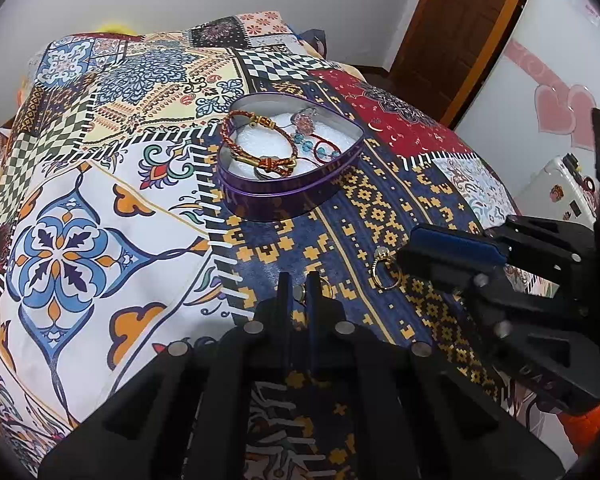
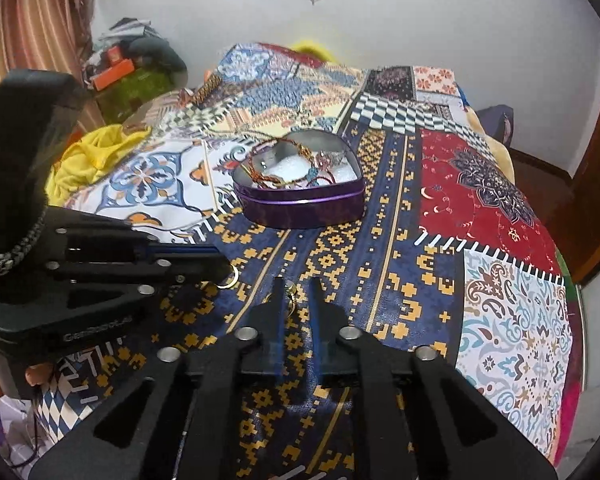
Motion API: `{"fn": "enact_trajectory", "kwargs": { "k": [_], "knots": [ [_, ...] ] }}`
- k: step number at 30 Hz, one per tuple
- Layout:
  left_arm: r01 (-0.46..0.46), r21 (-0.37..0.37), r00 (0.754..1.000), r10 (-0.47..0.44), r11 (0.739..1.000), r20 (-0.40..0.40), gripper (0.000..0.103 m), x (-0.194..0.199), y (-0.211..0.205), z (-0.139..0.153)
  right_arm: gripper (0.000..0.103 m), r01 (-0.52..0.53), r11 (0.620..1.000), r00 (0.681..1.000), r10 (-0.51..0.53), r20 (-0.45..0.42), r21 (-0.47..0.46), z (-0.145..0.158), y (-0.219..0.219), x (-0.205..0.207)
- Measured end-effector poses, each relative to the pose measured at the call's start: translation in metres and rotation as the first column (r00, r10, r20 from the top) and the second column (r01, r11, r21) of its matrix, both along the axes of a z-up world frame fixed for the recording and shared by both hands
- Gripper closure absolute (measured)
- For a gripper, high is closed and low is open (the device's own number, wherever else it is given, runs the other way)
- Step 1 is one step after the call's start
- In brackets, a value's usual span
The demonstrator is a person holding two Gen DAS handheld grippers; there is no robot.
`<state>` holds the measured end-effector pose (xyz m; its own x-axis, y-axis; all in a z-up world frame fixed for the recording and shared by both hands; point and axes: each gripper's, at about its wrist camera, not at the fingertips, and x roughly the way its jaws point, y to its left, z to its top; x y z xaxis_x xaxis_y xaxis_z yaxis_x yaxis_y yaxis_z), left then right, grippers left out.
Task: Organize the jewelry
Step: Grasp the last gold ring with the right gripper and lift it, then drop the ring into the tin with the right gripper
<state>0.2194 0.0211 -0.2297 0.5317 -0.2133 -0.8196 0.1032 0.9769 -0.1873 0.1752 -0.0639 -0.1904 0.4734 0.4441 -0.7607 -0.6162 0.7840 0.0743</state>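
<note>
Left gripper (image 1: 298, 290): fingers drawn close together over the blue-and-gold band of the bedspread (image 1: 100, 184), near its front edge; a small silvery ring (image 1: 299, 292) sits in the narrow gap and looks pinched, though the contact itself is hard to confirm.

Right gripper (image 2: 296, 292): fingers nearly together around a gold ring (image 1: 384, 274); in the left wrist view it reaches in from the right with the ring at its tip, standing on edge, not flat.

Second gold piece (image 1: 327, 290): just right of the left gripper's fingers, mostly hidden.

Heart-shaped tin (image 1: 300, 196): purple wall, open top, white padding; sits straight ahead of both grippers toward the middle of the bedspread, well apart from the rings.

Tin contents: a red-and-gold braided bracelet (image 1: 256, 144) on the left, blue-beaded strands (image 1: 312, 142) on the right.

Key relation: the tin lies forward of both grippers; the left one looks slightly nearer.

Likely next: lift each ring and carry it forward over the tin's rim.
</note>
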Motion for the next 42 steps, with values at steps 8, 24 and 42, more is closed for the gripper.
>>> {"fn": "enact_trajectory", "kwargs": {
  "k": [8,24,42],
  "knots": [
    [-0.018,0.009,1.0,0.017,1.0,0.026,0.098,-0.007,0.004,0.005,0.073,0.022,1.0,0.999,-0.021,-0.046,0.007,-0.009,0.008,0.012],
    [-0.032,0.015,0.997,0.031,0.999,0.074,0.098,-0.013,0.01,0.021,0.094,0.018,0.999,0.999,-0.015,-0.051,0.047,-0.003,0.006,0.014],
    [-0.062,0.011,0.979,0.058,0.998,0.196,0.098,0.008,0.02,0.07,0.094,0.067,0.987,0.994,-0.079,0.08,0.149,0.053,-0.002,0.032]
  ]
}}
